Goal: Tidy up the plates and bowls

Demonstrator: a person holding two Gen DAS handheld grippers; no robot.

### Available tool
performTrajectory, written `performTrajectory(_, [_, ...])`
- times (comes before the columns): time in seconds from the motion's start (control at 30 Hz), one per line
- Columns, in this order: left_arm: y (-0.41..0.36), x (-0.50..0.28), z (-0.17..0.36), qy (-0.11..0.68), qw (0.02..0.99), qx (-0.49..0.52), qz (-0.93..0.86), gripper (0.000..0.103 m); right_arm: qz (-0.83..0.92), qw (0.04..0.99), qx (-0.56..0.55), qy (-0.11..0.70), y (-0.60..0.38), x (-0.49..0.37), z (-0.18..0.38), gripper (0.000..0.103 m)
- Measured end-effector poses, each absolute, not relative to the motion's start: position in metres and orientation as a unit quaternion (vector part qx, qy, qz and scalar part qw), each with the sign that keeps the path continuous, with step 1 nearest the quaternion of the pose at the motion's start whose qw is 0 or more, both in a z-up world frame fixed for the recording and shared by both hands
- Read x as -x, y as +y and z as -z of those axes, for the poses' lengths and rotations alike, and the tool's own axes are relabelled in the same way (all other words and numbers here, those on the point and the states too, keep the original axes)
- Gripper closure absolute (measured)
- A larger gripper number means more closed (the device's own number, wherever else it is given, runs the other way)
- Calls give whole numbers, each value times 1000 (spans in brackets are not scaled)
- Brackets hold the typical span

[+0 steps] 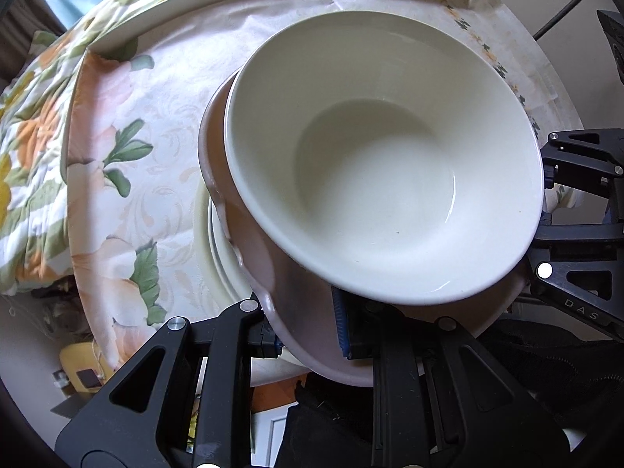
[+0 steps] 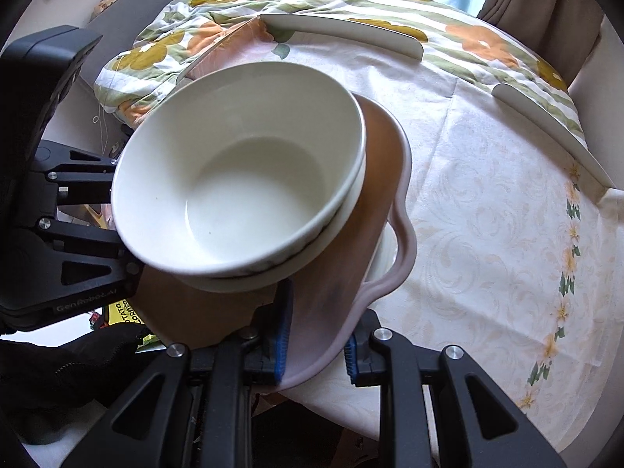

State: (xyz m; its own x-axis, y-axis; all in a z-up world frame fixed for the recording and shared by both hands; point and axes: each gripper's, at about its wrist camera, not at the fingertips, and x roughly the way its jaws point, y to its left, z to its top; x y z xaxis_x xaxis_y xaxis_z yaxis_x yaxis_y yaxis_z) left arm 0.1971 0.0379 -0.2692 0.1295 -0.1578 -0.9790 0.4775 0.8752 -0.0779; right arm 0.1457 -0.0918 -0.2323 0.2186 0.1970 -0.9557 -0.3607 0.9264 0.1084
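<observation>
A white bowl (image 1: 374, 179) (image 2: 249, 195) sits nested in a second white bowl (image 2: 241, 282), both on a pink wavy-edged plate (image 1: 253, 249) (image 2: 382, 179). My left gripper (image 1: 308, 331) is shut on the plate's near rim, one blue pad above and one below. My right gripper (image 2: 318, 343) is shut on the rim at the other side, and shows at the right edge of the left wrist view (image 1: 577, 210). The left gripper (image 2: 78, 214) appears at the left of the right wrist view. Cream plates (image 1: 218, 249) (image 2: 382, 257) peek out beneath the pink plate; I cannot tell whether it touches them.
A round table under a pale floral tablecloth (image 1: 163, 195) (image 2: 487, 195) lies below. Curved white chair backs (image 1: 187, 7) (image 2: 343, 31) ring its far edge, with a flowered quilt (image 1: 27, 136) (image 2: 163, 50) beyond. A black-gloved hand (image 2: 78, 358) is at lower left.
</observation>
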Motion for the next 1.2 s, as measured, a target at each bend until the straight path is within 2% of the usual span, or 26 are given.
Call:
performTrajectory(0.37, [36,-194,276,593,760,-172,202,86,-150,794,33,589,-91,-140,241,82])
performTrajectory(0.57, [35,-197,275,601,755,-168,200,86,-148,789,47,594,-88,-141,240,82])
performTrajectory(0.77, [34,-198,271,614,741,-175,207,80,-143,780,56,607,-85,-144,238,80])
performTrajectory(0.83, [34,-198,270,621,734,-172,212,77,-145,775,56,613,-85,-145,236,76])
performTrajectory(0.87, [33,-196,269,624,730,-174,218,72,-145,773,54,615,-85,-145,236,75])
performTrajectory(0.93, [29,-192,264,623,725,-177,232,55,-144,770,50,619,-85,-144,233,70])
performTrajectory(0.97, [28,-190,260,619,729,-186,227,39,-141,770,51,621,-85,-144,231,66])
performTrajectory(1.0, [27,-189,257,615,731,-193,224,20,-138,770,51,621,-86,-143,229,56])
performTrajectory(1.03, [27,-189,253,610,734,-194,226,18,-138,771,44,620,-88,-143,227,53])
performTrajectory(1.2, [33,-187,250,621,731,-170,227,18,-119,771,18,625,-98,-140,218,53])
